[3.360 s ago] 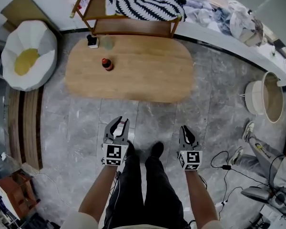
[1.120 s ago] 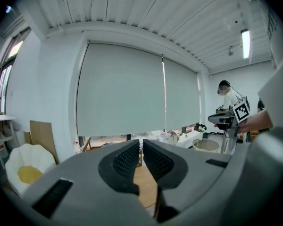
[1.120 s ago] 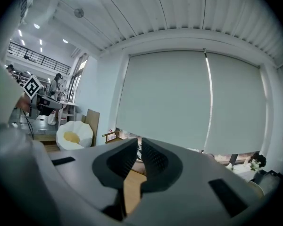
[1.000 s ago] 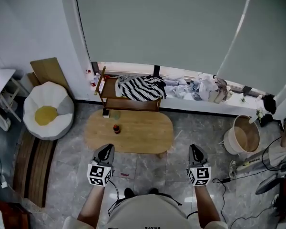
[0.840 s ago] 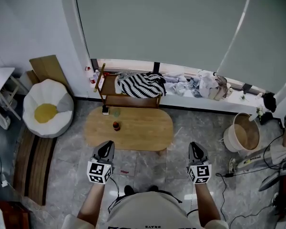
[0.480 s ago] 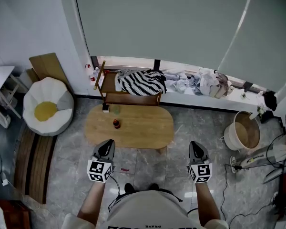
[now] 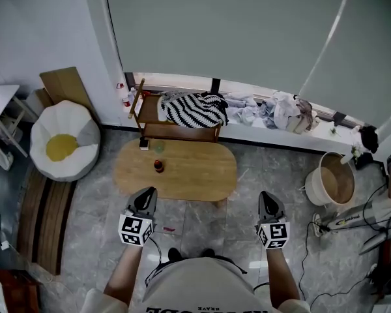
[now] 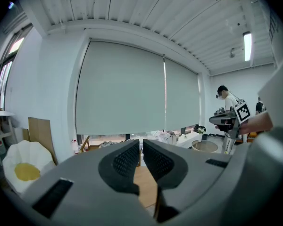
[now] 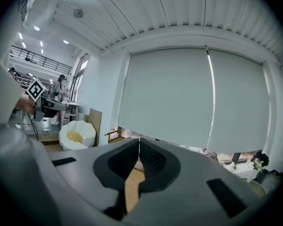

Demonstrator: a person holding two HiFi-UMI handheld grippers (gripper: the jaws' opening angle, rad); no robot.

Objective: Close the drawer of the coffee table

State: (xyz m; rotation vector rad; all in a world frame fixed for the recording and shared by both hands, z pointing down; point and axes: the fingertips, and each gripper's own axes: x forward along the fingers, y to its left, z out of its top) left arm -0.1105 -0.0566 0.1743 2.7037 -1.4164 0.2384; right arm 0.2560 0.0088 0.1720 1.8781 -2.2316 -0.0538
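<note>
While the wooden counter (image 7: pixel 189 171) stands untouched ahead, the left claw (image 7: pixel 146 194) hangs all but closed on nothing, and the right claw (image 7: pixel 267 197) is fully closed, empty.

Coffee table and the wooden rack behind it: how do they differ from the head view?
The coffee table has a rounded oval top; the wooden rack is a rectangular frame. The coffee table carries only small items, a red-topped bottle among them; a striped cloth drapes the wooden rack. The coffee table stands out on the floor; the wooden rack sits against the window ledge. Both are wood.
</note>
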